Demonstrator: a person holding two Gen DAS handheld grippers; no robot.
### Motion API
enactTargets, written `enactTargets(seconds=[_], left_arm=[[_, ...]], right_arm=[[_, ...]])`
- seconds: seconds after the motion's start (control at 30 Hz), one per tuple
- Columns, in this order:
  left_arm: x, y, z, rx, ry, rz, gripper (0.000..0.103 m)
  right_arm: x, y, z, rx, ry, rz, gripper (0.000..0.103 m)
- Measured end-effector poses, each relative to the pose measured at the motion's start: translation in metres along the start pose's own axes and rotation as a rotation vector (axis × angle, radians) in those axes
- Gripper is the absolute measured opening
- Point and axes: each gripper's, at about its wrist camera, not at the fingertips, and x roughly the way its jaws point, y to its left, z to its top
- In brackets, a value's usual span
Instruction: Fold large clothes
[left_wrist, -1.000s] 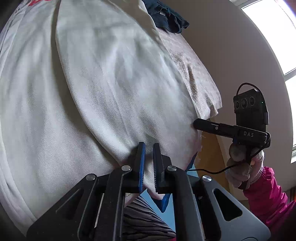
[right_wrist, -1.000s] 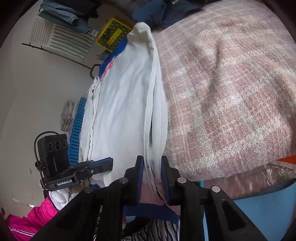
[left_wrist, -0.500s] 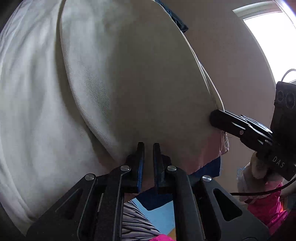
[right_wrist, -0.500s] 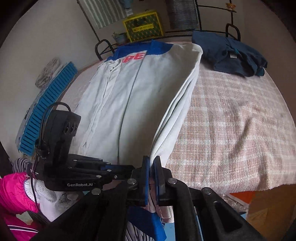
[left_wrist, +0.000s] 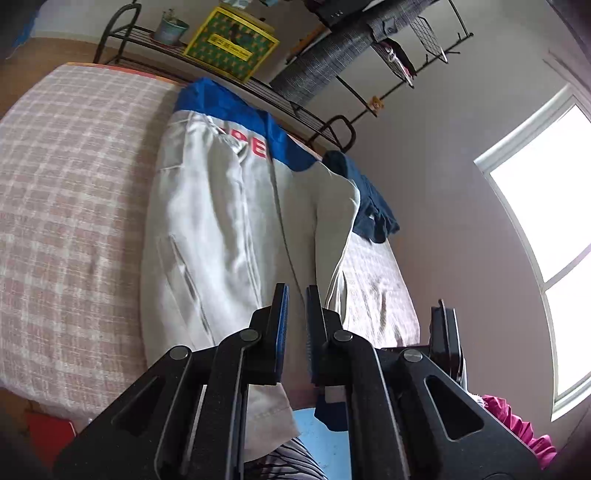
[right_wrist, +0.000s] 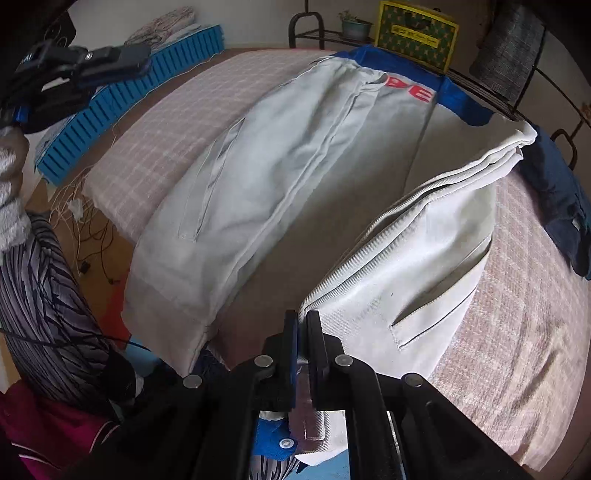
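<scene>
Checked bedspread (right_wrist: 517, 332) being covered by white jacket (right_wrist: 280, 155), hem being clamped by right gripper (right_wrist: 301, 325) at 6 o'clock, left gripper (left_wrist: 294, 295) clenched, grasp unclear, navy garment (right_wrist: 561, 206) at 3 o'clock.

One jacket (right_wrist: 280, 177), one navy garment (right_wrist: 561, 192), two grippers.

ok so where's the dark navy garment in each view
Left wrist view: the dark navy garment lies right of centre on the checked bed cover, just past the jacket's folded edge.
Right wrist view: the dark navy garment sits at the far right edge.
Shared landmark: the yellow-green box on the rack behind the bed.
</scene>
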Motion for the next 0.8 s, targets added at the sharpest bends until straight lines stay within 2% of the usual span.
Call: enactTargets(seconds=[0.13, 0.23, 0.3, 0.37, 0.43, 0.5, 0.67, 0.73, 0.8], left_arm=[[-0.008, 0.031, 0.009, -0.078, -0.028, 0.016, 0.006], [-0.007, 0.042, 0.011, -0.091, -0.03, 0.029, 0.006], [-0.005, 0.049, 0.012, -0.101, -0.028, 0.028, 0.006], [-0.001, 0.052, 0.012, -0.109, -0.024, 0.022, 0.006], [0.002, 0.053, 0.013, -0.109, -0.018, 0.019, 0.006], [0.008, 0.05, 0.013, -0.106, -0.009, 0.018, 0.006], [0.027, 0.044, 0.016, -0.089, 0.023, 0.029, 0.006], [0.033, 0.037, 0.018, -0.053, 0.026, 0.057, 0.006], [0.038, 0.027, 0.019, -0.005, 0.024, 0.094, 0.007]], right_arm=[[0.034, 0.021, 0.001, -0.1, 0.072, -0.025, 0.002], [0.037, 0.02, -0.001, -0.106, 0.067, -0.015, 0.004], [0.029, 0.012, -0.001, -0.06, 0.065, 0.072, 0.019], [0.011, 0.004, -0.004, -0.038, 0.021, 0.138, 0.024], [-0.01, -0.005, -0.008, -0.016, -0.021, 0.171, 0.026], [-0.031, -0.018, -0.011, 0.015, -0.07, 0.204, 0.034], [-0.063, -0.063, -0.003, 0.108, -0.166, 0.166, 0.045], [-0.069, -0.084, 0.005, 0.145, -0.202, 0.135, 0.05], [-0.074, -0.104, 0.011, 0.178, -0.234, 0.099, 0.062]])
